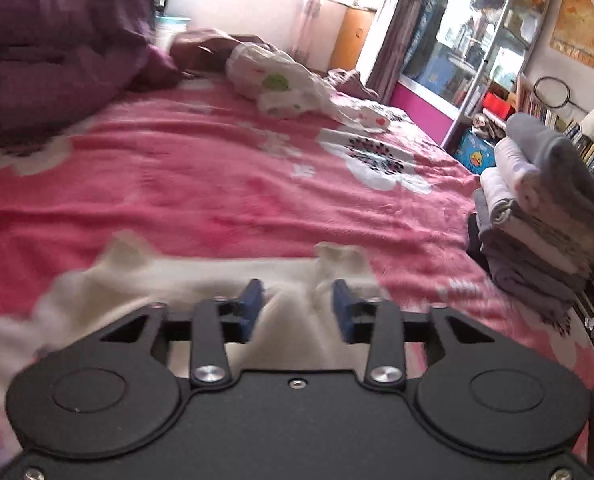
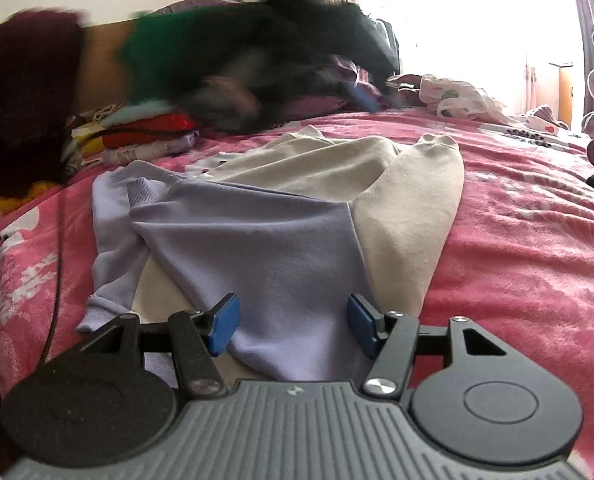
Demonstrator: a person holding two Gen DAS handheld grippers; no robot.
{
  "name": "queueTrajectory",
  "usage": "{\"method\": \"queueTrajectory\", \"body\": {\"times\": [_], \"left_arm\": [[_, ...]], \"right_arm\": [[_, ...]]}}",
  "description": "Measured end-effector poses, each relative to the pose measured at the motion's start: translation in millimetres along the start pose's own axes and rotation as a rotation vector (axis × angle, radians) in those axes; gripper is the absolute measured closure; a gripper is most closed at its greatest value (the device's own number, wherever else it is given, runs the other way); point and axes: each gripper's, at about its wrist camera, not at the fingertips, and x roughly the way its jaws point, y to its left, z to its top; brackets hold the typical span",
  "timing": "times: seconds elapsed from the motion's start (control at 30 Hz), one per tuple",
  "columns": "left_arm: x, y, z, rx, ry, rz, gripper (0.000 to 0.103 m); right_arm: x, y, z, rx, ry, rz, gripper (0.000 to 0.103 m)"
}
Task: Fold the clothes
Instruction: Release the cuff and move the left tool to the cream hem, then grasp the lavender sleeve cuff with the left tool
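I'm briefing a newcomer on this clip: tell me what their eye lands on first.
First, the pink flowered bedspread filling both views. On it, right ahead of the open right gripper, lies a half-folded lilac and cream sweatshirt. A tall stack of folded grey and white clothes stands at the bed's right edge in the left wrist view, and a crumpled white garment lies at the far end.

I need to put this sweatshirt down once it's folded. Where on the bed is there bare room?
The widest free patch is the pink bedspread between the sweatshirt and the white plastic bag. It is crowded at the folded stack on the edge, the purple bedding, and the colourful pile.
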Motion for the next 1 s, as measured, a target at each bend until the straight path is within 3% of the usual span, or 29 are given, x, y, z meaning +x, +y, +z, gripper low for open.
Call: {"method": "queueTrajectory", "body": {"times": [0.17, 0.3, 0.37, 0.57, 0.83, 0.9, 0.93, 0.97, 1.0], "left_arm": [[-81, 45, -30, -0.076, -0.043, 0.062, 0.056], [-133, 91, -61, -0.229, -0.082, 0.111, 0.056], [-148, 110, -78, -0.303, -0.083, 0.123, 0.056], [-154, 132, -127, -0.42, -0.022, 0.127, 0.056], [-128, 135, -148, -0.496, -0.013, 0.107, 0.057], [-121, 135, -148, -0.512, -0.013, 0.09, 0.064], [-117, 135, -147, -0.515, -0.009, 0.087, 0.091], [-115, 133, -145, -0.514, -0.008, 0.088, 0.101], [-115, 131, -143, -0.511, -0.012, 0.088, 0.101]], "right_arm": [[-10, 4, 0, -0.015, -0.034, -0.022, 0.043], [-20, 14, 2, -0.069, -0.055, -0.052, 0.043], [-21, 19, -1, -0.093, -0.022, -0.057, 0.043], [-21, 34, -10, -0.147, 0.109, -0.064, 0.042], [-27, 35, -14, -0.113, 0.115, -0.07, 0.042], [-28, 34, -16, -0.105, 0.113, -0.07, 0.042], [-29, 34, -17, -0.102, 0.112, -0.069, 0.042], [-29, 34, -17, -0.1, 0.111, -0.068, 0.041], [-29, 33, -17, -0.097, 0.11, -0.067, 0.041]]}}
